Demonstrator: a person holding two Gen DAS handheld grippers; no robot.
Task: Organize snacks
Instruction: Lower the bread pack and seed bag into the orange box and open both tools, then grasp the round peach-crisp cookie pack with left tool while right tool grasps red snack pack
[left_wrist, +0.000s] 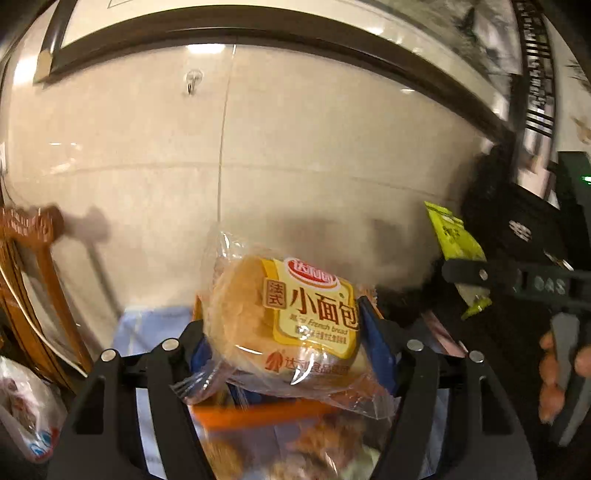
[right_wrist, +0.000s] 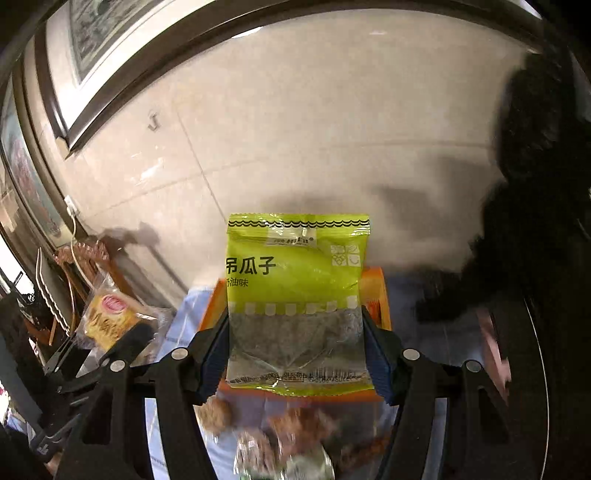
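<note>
The left gripper (left_wrist: 284, 332) grasps a wrapped French bread bun (left_wrist: 284, 317) — its blue pads press on both sides of the clear wrapper, and the bun sits tilted between them, raised above the orange box (left_wrist: 258, 411). The right gripper (right_wrist: 297, 343) is clamped on a lime-green packet of melon seeds (right_wrist: 297, 295), which stands upright between its blue pads, also above the orange box (right_wrist: 376, 291); the packet's clear lower half shows dark seeds.

Inside and in front of the box lies a blurred heap of other snacks (right_wrist: 280, 435), too smeared to tell apart. The box rests on a pale blue cloth (left_wrist: 147, 332).

From the left wrist view, the green packet (left_wrist: 456, 243) appears to the right of the box, held in the other gripper (left_wrist: 476, 284), with a person's fingers (left_wrist: 550, 391) on its handle. From the right wrist view, the bun (right_wrist: 110, 321) shows to the left of the box in the left gripper (right_wrist: 122, 347).

Behind the box rises a cream tiled wall (left_wrist: 295, 147) with a small hook (left_wrist: 192, 83) — a carved wooden chair (left_wrist: 33, 266) stands left of the box against that wall.
</note>
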